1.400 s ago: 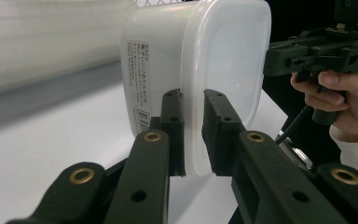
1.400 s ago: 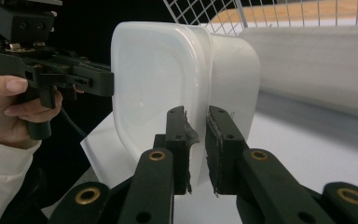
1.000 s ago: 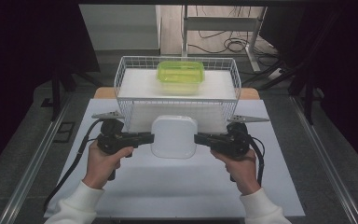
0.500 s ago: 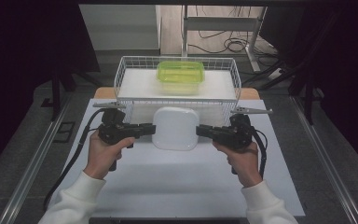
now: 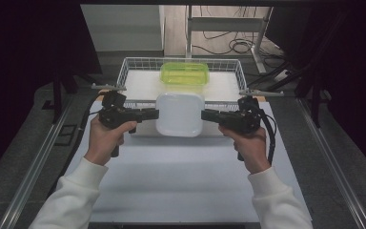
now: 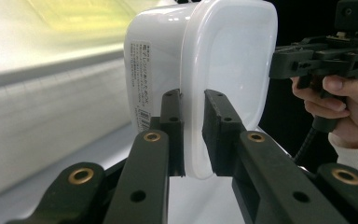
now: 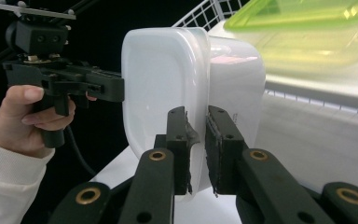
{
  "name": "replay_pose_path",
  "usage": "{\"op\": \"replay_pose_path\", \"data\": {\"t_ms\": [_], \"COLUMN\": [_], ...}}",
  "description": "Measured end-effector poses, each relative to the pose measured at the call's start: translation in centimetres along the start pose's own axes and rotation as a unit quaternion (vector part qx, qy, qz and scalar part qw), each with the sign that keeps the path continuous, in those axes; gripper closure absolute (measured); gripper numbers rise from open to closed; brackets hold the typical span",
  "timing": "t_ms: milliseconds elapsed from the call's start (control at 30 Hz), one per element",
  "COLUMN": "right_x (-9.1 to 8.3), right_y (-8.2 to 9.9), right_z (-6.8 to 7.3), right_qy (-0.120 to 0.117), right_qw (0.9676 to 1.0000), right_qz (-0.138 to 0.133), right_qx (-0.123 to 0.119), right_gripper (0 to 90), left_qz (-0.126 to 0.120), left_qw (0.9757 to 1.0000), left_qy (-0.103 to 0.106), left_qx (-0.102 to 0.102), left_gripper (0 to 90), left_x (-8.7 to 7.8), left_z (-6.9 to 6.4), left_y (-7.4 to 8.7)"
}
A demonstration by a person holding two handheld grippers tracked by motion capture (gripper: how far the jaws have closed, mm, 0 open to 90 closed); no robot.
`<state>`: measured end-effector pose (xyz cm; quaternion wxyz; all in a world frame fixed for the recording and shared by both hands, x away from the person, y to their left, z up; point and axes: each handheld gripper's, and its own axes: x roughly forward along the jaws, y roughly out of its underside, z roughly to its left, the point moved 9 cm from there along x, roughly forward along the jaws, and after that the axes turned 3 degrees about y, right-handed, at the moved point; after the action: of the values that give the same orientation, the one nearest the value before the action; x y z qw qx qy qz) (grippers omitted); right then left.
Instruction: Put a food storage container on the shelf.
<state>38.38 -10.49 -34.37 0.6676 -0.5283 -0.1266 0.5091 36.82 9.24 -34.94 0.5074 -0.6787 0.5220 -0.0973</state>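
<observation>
White lidded container (image 5: 179, 114) hangs mid-frame between my grippers, left gripper (image 5: 153, 113) clamped on its left rim, right gripper (image 5: 206, 115) clamped on its right; wire basket (image 5: 134, 66) with the green container (image 5: 184, 73) lies just above.
</observation>
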Motion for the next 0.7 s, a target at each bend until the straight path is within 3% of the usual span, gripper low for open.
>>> {"op": "replay_pose_path", "data": {"t_ms": [333, 700], "right_x": [0.0, 1.2], "right_y": [-4.2, -8.6], "right_z": [-0.5, -1.9], "right_qy": [0.007, 0.008], "right_qw": [0.9999, 0.9995], "right_qz": [-0.016, -0.031], "right_qx": [0.0, 0.005], "right_gripper": [79.8, 79.8], "left_qz": [-0.005, -0.005], "left_qw": [0.9999, 0.9999], "left_qy": [-0.002, 0.003], "left_qx": [0.014, 0.015], "left_gripper": [79.0, 79.0], "left_x": [-0.2, 0.2], "left_z": [0.3, 2.3], "left_y": [-4.5, -9.2]}}
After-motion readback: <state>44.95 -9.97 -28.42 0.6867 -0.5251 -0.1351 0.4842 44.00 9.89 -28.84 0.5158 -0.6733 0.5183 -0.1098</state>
